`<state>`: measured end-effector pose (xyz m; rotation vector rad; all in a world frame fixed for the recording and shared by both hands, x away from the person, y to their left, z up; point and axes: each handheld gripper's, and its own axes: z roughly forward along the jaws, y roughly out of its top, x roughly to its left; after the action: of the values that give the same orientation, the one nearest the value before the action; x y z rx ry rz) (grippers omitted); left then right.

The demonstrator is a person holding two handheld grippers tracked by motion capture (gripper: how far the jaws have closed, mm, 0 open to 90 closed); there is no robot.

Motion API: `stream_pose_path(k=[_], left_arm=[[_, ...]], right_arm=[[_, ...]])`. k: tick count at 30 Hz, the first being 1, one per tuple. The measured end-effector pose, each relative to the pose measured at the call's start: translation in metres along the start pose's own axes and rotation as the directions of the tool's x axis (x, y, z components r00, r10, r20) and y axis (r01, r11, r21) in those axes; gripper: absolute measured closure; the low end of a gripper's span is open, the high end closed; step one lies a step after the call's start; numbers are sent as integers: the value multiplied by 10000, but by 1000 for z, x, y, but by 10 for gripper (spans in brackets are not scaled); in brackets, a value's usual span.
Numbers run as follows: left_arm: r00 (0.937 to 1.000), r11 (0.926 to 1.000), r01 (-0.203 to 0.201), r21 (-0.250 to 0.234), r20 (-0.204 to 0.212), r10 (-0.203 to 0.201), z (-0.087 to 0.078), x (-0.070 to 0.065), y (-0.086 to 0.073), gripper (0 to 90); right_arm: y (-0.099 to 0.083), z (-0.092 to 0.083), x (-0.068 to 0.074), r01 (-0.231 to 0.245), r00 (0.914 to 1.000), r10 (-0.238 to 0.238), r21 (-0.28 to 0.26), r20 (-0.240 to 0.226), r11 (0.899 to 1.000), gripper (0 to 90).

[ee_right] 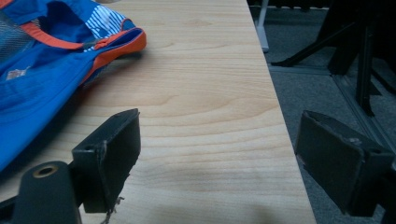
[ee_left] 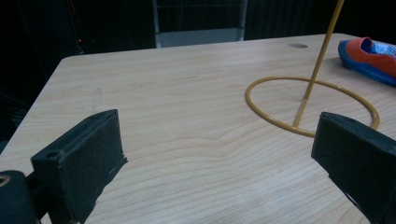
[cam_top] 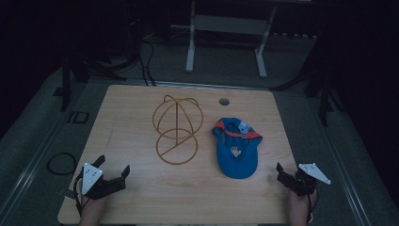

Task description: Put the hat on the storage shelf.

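A round hole (cam_top: pixel 224 101) in the table (cam_top: pixel 131 117); white frame legs (cam_top: pixel 190 52) on the floor beyond

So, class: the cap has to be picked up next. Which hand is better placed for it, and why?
Probably the right. The right tool sits open beside the cap, which lies close to its jaws in the right gripper view. The left tool is across the table, with the wire stand nearer.

Dim lab or test room, a bare light-wood table (cam_top: pixel 141 197) set on grey carpet (cam_top: pixel 301 141), a white metal stand frame (cam_top: pixel 226 42) behind it, black cables (cam_top: pixel 146 66) trailing across the floor, black tripod legs (cam_top: pixel 324 94) at the right, dark surroundings
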<state>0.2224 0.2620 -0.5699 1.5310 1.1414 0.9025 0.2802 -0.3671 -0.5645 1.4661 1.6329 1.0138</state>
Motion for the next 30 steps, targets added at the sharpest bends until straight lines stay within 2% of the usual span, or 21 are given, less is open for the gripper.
stream_pose_path(k=[13, 15, 16, 19, 22, 27, 30], left_arm=[[9999, 9999, 106, -47, 17, -106, -2, 1, 1, 24], [10000, 10000, 38, -82, 21, -38, -3, 1, 1, 24], [9999, 9999, -96, -90, -131, 95, -3, 0, 2, 24], [10000, 10000, 50, -19, -54, -50, -3, 0, 1, 24], [10000, 9999, -46, 162, -37, 47, -2, -1, 1, 24], [9999, 9998, 50, 217, 92, -52, -1, -3, 1, 24], [9992, 9992, 286, 274, 254, -293, -1, -2, 2, 24]], right_arm=[[0, 1, -1, -177, 9993, 187, 289, -337, 9994, 142], [1, 0, 0, -216, 9980, 238, 381, -581, 9990, 142], [1, 0, 0, -222, 9976, 248, 397, -649, 9990, 142], [3, 1, 1, -86, 9975, 114, 409, -696, 9991, 142], [8, 3, 2, -230, 9946, 281, 515, -1000, 9984, 142], [18, 9, 10, 160, 9909, -66, 683, -1347, 9975, 138], [25, 12, 13, 260, 9877, -146, 716, -1554, 9971, 137]])
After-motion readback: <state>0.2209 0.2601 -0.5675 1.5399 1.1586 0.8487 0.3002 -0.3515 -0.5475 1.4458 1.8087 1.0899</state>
